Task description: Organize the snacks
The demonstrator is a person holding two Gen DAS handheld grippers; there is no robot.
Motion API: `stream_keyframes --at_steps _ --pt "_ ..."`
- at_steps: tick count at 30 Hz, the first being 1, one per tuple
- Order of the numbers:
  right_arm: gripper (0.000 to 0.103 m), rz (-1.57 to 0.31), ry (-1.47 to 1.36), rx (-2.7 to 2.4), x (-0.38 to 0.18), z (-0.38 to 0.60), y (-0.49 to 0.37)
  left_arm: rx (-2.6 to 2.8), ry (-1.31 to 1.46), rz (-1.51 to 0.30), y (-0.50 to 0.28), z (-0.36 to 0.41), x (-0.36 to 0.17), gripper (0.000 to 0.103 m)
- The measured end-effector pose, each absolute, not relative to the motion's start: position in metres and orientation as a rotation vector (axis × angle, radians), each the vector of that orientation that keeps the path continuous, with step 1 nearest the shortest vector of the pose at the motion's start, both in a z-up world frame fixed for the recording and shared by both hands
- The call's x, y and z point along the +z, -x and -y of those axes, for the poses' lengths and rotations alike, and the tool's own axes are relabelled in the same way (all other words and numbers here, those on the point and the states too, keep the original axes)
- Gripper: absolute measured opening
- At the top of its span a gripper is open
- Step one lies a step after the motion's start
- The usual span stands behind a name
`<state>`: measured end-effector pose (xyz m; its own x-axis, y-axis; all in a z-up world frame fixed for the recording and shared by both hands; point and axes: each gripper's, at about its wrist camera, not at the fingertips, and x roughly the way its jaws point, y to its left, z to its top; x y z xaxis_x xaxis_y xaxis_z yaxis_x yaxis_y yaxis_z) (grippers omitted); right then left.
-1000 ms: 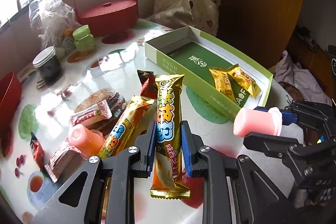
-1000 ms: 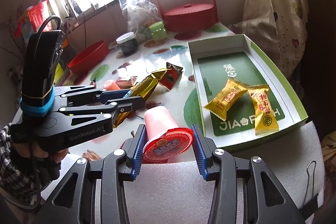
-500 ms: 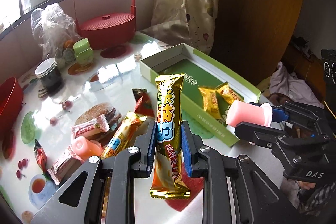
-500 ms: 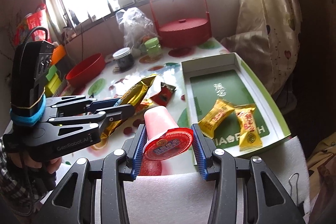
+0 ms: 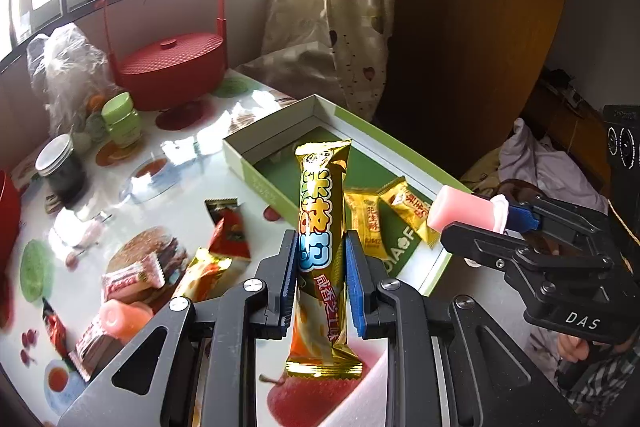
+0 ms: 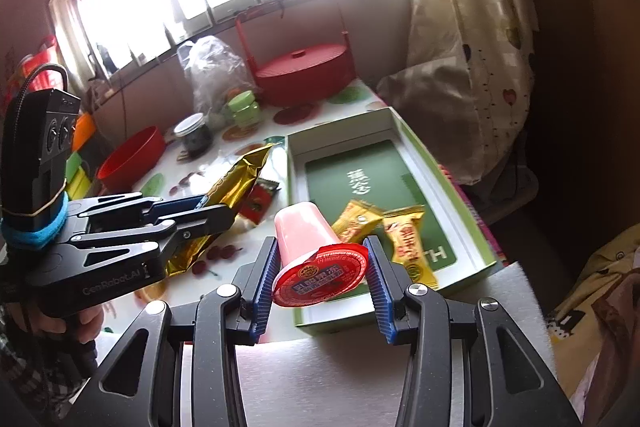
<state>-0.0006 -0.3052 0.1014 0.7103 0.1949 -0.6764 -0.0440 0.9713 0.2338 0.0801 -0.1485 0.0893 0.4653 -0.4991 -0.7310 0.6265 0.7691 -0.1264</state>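
Left gripper point(image 5: 320, 275) is pinching the gold snack bar point(image 5: 322, 227); right gripper point(image 6: 320, 277) is clamping the pink jelly cup point(image 6: 308, 239). Green box point(image 6: 436, 163) is sitting at 12 o'clock, holding two yellow candies point(image 6: 384, 231).

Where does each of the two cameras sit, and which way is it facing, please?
Left wrist view: on the left claw, looking down over the table toward the green box; its fingers clamp a gold snack bar; the right claw and a hand show at right.
Right wrist view: on the right claw, facing the box and window; it grips a pink jelly cup; the left claw and a hand show at left.
Shared: box, bar, cup, two yellow candies, red basket.
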Motion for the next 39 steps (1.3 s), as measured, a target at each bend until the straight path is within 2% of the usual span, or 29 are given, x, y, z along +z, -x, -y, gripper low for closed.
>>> stream_keyframes --at_steps 17,39 --pt "0.041 -0.818 -0.183 0.011 0.075 0.34 -0.021 -0.697 -0.135 -0.927 -0.11 0.2 0.062 0.024" --pt "0.042 -0.862 -0.03 0.008 0.045 0.319 -0.039 -0.683 -0.121 -0.989 -0.127 0.218 0.039 0.024"
